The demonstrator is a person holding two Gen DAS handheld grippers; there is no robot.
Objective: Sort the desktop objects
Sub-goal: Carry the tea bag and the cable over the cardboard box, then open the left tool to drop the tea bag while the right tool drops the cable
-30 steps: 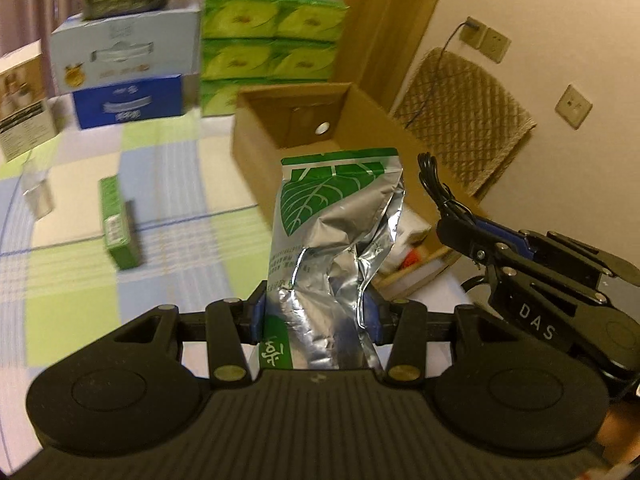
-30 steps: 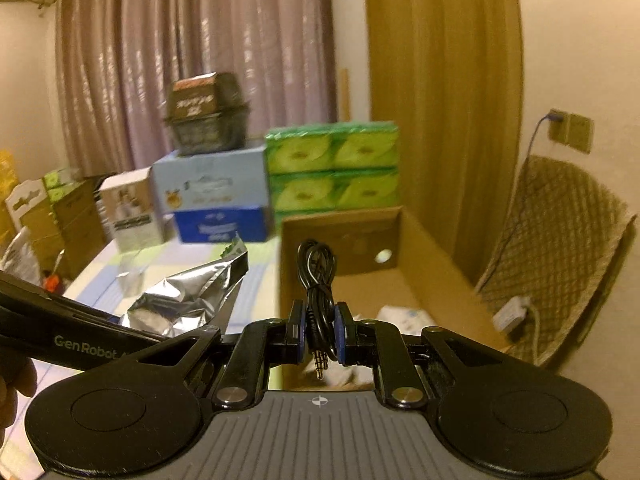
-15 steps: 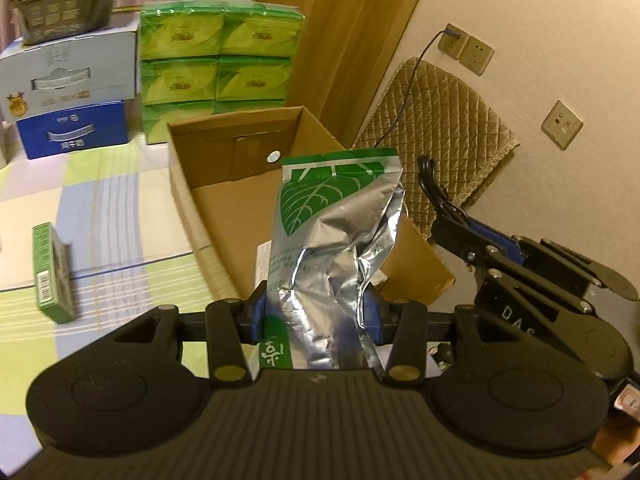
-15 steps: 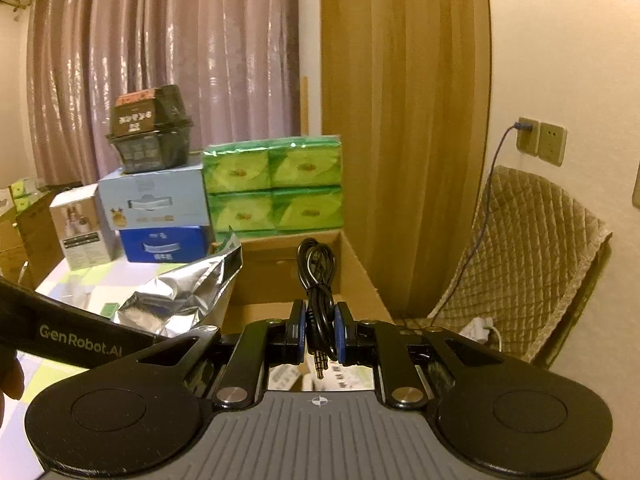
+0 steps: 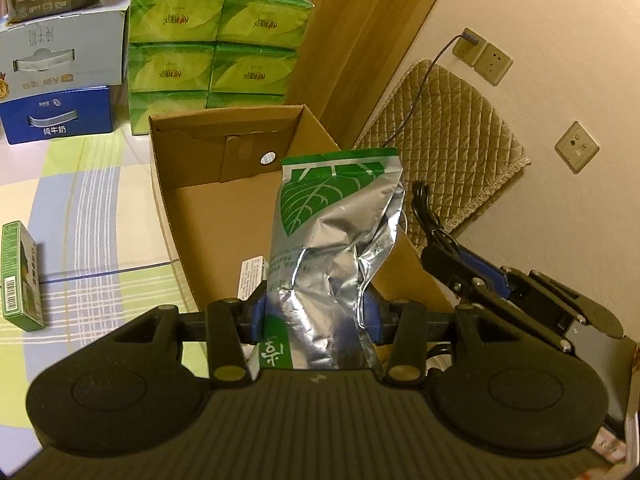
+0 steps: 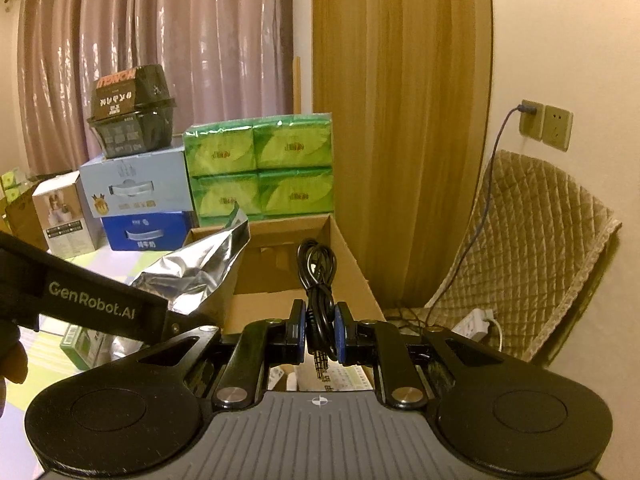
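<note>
Foil pouch [image 5: 336, 240] hides box [image 5: 192, 200] contents — cable [image 6: 318, 280] plugs blurry

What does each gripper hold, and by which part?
Left gripper: foil pouch, near its lower end. Right gripper: coiled black cable, just above its plugs.

Stacked cartons and a cushioned chair around the checked tablecloth

At the back of the checked tablecloth [image 5: 92, 208], six green tissue packs [image 5: 216, 52] stand stacked two wide and three high, beside a pale blue milk carton [image 5: 60, 56] resting on a dark blue milk carton [image 5: 56, 116]. A black lidded tub [image 6: 130, 114] sits on top of the pale carton, with a white box [image 6: 64, 216] further left. Mauve curtains [image 6: 160, 40] hang behind, next to a wooden panel [image 6: 400, 100]. A quilted tan cushion [image 6: 532, 248] drapes the chair, a cord running up to wall sockets [image 6: 546, 124]; a white power strip [image 6: 478, 320] lies below.
</note>
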